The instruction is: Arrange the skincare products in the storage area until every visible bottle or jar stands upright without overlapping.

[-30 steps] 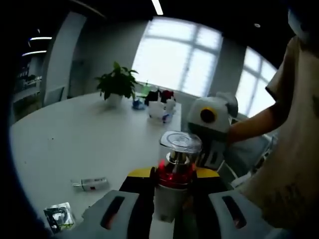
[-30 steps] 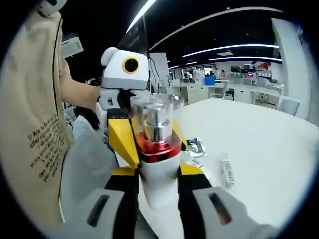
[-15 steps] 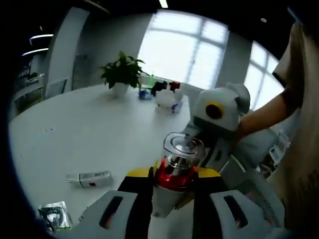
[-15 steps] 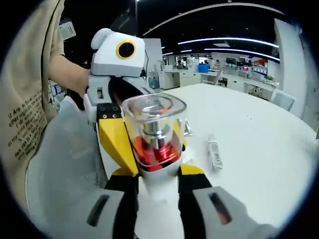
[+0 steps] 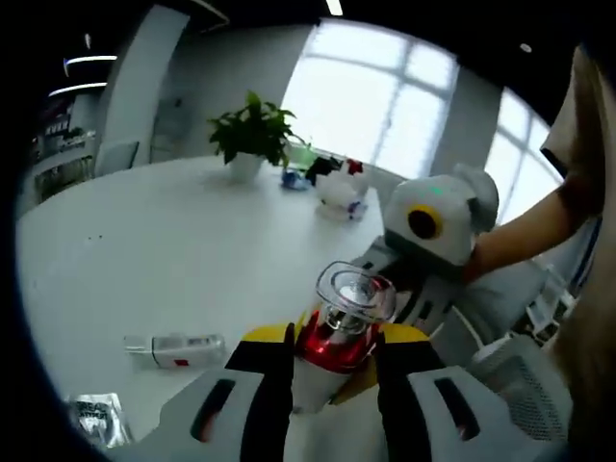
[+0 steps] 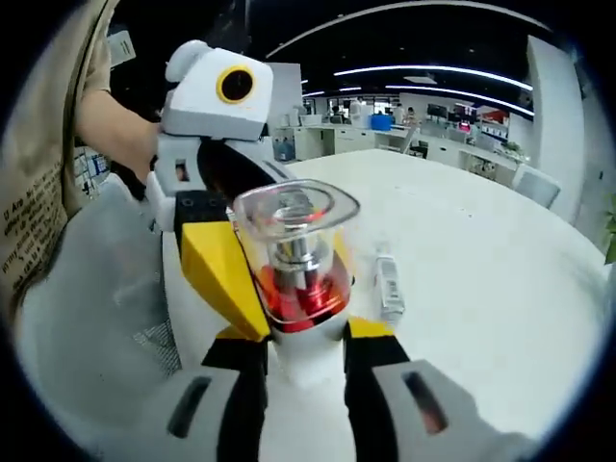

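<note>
A white pump bottle [image 5: 332, 342] with a red collar, silver pump and clear cap stands upright between both grippers, above the white table [image 5: 144, 260]. My left gripper [image 5: 332, 380] is shut on its white lower body. My right gripper [image 6: 303, 361] is shut on the same bottle [image 6: 296, 274] from the opposite side. In each view the other gripper's yellow jaws press the bottle from behind, just under the red collar. The bottle's base is hidden by the jaws.
A small white tube [image 5: 178, 348] lies flat on the table, also seen as the tube [image 6: 388, 281] right of the bottle. A foil sachet [image 5: 91, 414] lies near it. A potted plant [image 5: 252, 135] and small items [image 5: 342, 188] stand at the far edge. A person's arm [image 5: 520, 241] comes in from the right.
Both views have tilted and shifted a little with the hands. The bottle stays gripped on both sides. The tube and sachet keep their places on the table.
</note>
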### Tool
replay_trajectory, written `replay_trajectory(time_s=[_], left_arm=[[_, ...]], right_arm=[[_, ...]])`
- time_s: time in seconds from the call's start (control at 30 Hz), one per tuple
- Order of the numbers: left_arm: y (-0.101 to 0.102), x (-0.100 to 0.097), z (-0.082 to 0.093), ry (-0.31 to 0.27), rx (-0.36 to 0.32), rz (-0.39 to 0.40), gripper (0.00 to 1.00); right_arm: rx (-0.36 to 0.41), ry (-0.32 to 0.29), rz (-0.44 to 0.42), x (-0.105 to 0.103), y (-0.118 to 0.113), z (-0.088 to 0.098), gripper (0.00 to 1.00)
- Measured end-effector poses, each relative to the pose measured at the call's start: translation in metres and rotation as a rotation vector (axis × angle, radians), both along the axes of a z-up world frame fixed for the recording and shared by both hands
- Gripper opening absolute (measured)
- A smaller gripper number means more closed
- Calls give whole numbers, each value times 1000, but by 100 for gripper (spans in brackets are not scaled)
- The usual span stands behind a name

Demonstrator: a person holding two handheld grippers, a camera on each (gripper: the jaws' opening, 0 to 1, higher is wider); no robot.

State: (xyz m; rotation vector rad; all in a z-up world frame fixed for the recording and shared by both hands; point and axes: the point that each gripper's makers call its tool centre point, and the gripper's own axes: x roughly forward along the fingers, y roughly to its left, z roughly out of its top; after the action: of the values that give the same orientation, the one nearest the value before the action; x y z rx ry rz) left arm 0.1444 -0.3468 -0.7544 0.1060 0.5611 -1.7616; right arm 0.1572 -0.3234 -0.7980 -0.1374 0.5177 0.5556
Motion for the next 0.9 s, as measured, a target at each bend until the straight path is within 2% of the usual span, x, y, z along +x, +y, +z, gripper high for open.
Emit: replay_trajectory(time_s=[0.23, 0.53, 0.9], left_arm=[[-15, 18, 2, 23, -26, 29, 30], [-36, 47, 3, 50, -44, 49, 30], [-55, 77, 2, 31, -45, 55, 30]], right_arm=[[-8, -15, 15, 18, -16, 1, 30], [58, -24, -1, 45, -35, 2, 30], [71, -39, -11, 76, -52, 3, 30]])
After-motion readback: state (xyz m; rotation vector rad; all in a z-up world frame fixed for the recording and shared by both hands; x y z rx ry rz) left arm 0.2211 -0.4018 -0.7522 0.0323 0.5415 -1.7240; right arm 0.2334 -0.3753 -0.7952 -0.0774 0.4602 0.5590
